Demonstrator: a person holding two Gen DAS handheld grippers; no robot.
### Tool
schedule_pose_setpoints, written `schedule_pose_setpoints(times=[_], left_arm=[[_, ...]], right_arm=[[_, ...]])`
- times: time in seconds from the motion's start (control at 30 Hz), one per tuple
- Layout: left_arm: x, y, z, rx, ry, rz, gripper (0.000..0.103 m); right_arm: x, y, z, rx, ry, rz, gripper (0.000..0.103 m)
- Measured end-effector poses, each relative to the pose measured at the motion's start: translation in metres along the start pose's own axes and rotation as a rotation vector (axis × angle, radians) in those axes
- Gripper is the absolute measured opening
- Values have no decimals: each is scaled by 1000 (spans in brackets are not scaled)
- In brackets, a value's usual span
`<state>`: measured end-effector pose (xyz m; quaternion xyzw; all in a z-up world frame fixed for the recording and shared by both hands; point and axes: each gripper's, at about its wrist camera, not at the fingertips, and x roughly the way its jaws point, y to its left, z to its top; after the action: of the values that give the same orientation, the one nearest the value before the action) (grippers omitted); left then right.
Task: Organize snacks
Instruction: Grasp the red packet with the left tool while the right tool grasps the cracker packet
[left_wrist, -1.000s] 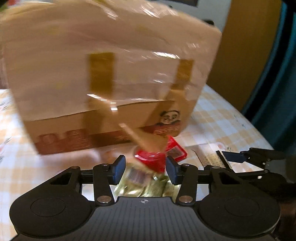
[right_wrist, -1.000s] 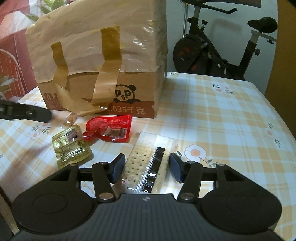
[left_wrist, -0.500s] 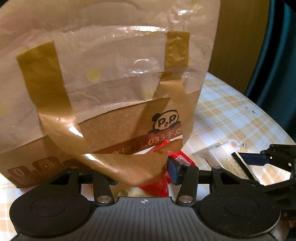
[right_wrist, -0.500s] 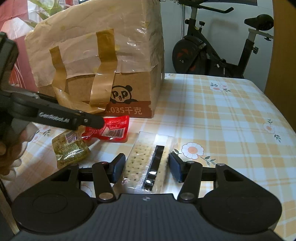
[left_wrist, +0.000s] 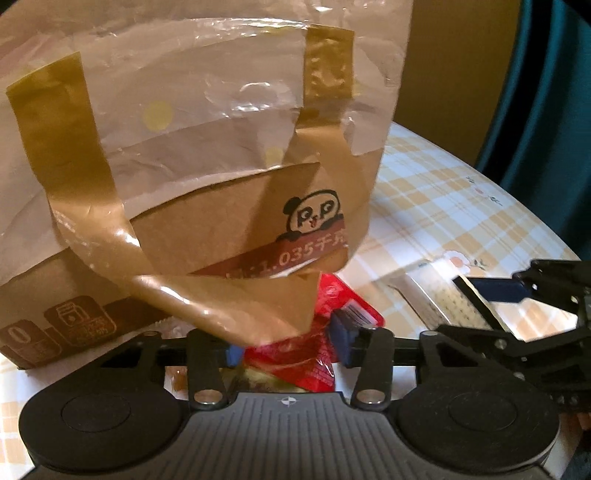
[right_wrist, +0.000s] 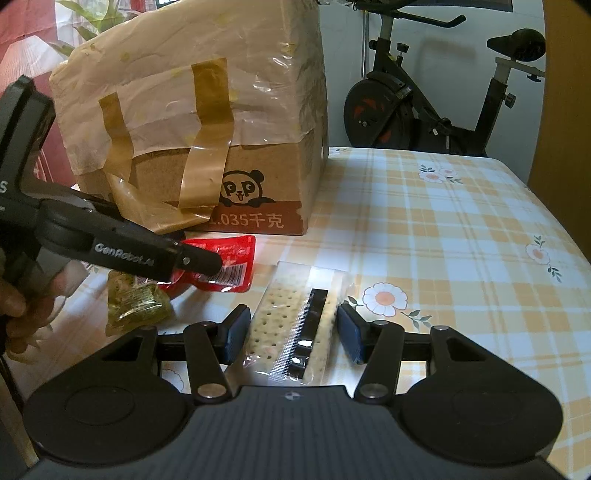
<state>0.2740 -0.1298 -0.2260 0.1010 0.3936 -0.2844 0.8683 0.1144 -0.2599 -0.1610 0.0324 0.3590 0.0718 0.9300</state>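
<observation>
**Left hand-held gripper drops onto the red packet**

Since a second ago the left hand-held gripper (left_wrist: 286, 350) has come forward and down toward the carton, and now reaches in from the left in the right wrist view, its tips over the red snack packet (right_wrist: 225, 269). Its jaws are closing with the packet's near end between them; I cannot tell whether the pads press on it yet, since a loose strip of brown tape (left_wrist: 236, 306) hangs across the left pad. Just left and nearer lies a yellow-green snack pouch (right_wrist: 136, 301), touching or nearly touching the red one.

The cardboard box (right_wrist: 258, 177) stands on the far side, close behind both packets.

Further right, the cracker pack (right_wrist: 295, 325) lies flat on the tabletop (right_wrist: 443, 229), its long axis running near to far (straight along the fingers). The right hand-held gripper (right_wrist: 293, 336) straddles its near end, jaws narrow but standing off both edges, holding nothing. It is the nearer one for that pack, needing only to close.
</observation>
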Motion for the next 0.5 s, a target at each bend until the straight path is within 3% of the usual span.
schedule_pose_setpoints(times=[0.23,0.5], left_arm=[[-16,-8,-16,17,-5,-4,37],[-33,0,-23,-86,-72,18,37]], right_arm=[[-1,0,0,0,7,3,55],[-3,5,-1,-10,16,13,55]])
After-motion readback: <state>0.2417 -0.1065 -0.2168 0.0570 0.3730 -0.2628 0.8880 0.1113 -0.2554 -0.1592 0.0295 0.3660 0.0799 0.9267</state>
